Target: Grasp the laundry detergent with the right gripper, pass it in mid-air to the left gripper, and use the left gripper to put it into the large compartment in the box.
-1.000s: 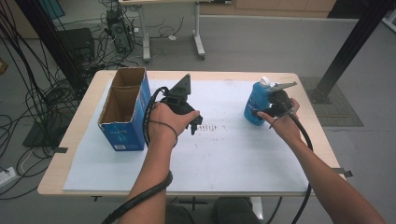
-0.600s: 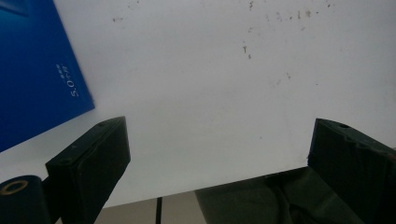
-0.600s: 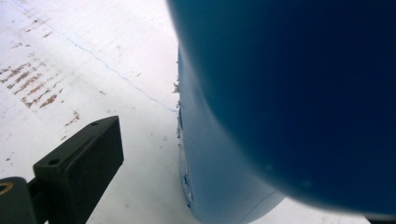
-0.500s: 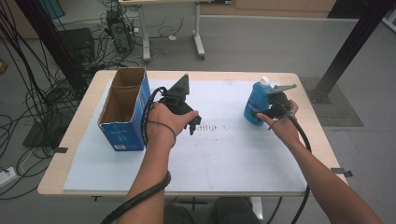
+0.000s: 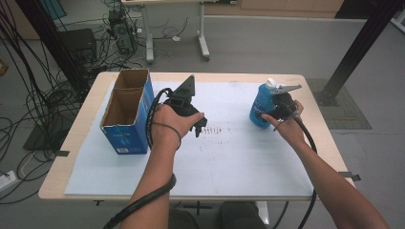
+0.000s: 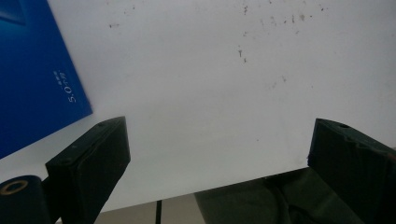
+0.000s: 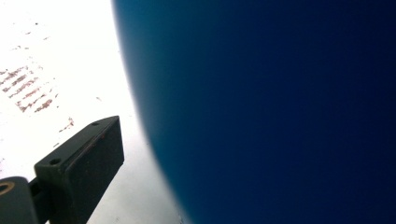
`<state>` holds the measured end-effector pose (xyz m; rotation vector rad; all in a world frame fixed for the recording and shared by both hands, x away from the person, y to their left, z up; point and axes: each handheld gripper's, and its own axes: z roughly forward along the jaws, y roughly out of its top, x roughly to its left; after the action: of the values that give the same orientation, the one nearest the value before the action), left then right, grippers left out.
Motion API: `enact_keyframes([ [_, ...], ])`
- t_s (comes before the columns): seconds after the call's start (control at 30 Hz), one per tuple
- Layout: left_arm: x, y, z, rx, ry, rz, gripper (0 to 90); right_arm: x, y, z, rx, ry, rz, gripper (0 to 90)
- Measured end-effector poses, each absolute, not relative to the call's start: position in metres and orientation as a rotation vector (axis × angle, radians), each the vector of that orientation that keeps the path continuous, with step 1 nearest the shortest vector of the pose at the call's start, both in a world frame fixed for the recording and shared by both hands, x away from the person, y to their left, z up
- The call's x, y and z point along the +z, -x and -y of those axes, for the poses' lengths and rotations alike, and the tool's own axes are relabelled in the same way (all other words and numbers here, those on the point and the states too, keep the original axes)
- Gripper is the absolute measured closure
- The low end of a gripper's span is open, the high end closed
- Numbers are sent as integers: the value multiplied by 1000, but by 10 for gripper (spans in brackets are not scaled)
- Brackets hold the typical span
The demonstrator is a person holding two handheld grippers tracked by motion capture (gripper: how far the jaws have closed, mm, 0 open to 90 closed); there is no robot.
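Touching the blue bottle (image 5: 261, 108), right gripper (image 5: 267, 114) (grip unclear); left gripper (image 6: 215, 158) wide

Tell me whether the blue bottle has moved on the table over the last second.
No. In the high view the blue bottle stands at the same spot near the table's far right corner, with the right gripper against it.
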<state>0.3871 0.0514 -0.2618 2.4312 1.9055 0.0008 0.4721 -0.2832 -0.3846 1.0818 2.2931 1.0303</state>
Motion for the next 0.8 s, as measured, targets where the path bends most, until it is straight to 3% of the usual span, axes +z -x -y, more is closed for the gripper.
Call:
enact_keyframes([
  [0.8, -261, -387, -51, 1, -2420, -1895, 60, -376, -471, 285, 1066, -1055, -2280, 19],
])
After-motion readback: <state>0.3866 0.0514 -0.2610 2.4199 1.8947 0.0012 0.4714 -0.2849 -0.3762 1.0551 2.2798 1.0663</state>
